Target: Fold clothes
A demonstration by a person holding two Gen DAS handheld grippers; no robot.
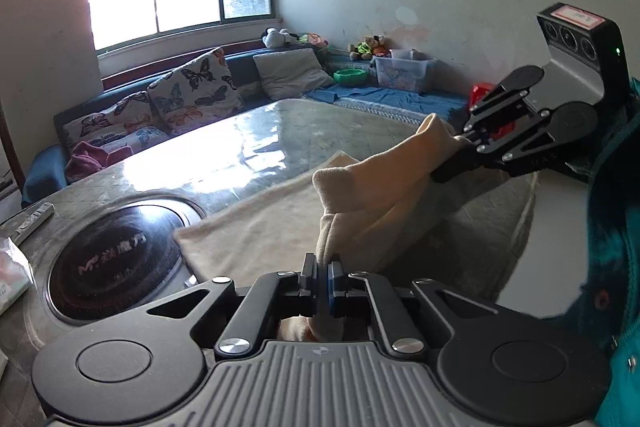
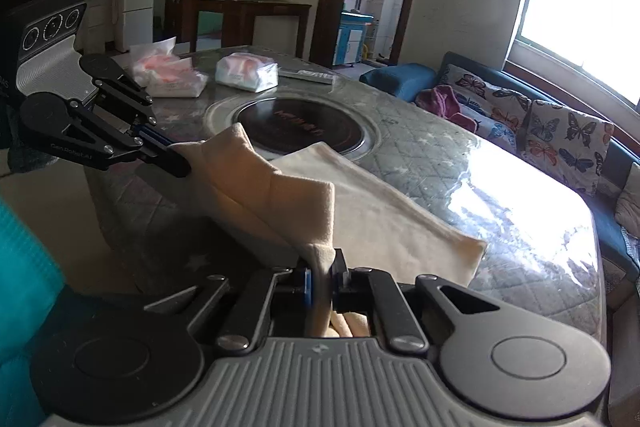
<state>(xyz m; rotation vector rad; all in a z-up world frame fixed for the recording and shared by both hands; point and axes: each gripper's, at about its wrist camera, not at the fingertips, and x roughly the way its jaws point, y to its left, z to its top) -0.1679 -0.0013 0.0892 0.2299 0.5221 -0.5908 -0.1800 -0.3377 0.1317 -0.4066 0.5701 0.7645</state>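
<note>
A cream cloth (image 1: 264,227) lies across the near part of the table, its near edge lifted off the surface. My left gripper (image 1: 323,277) is shut on one raised corner of that edge. My right gripper (image 2: 322,281) is shut on the other corner. The left wrist view has the right gripper (image 1: 460,147) at the right, pinching the cloth. In the right wrist view, the left gripper (image 2: 176,157) at the left grips the cloth (image 2: 376,215) too. The lifted edge sags between the two grippers while the far part still rests flat.
The table (image 1: 280,131) has a quilted cover under glossy plastic and a round dark cooktop (image 1: 116,259) set into it. Tissue packs (image 2: 246,71) and a remote (image 2: 308,77) lie at its far end. A sofa with butterfly cushions (image 1: 196,87) runs along the window side. A teal sleeve (image 1: 616,227) is close by.
</note>
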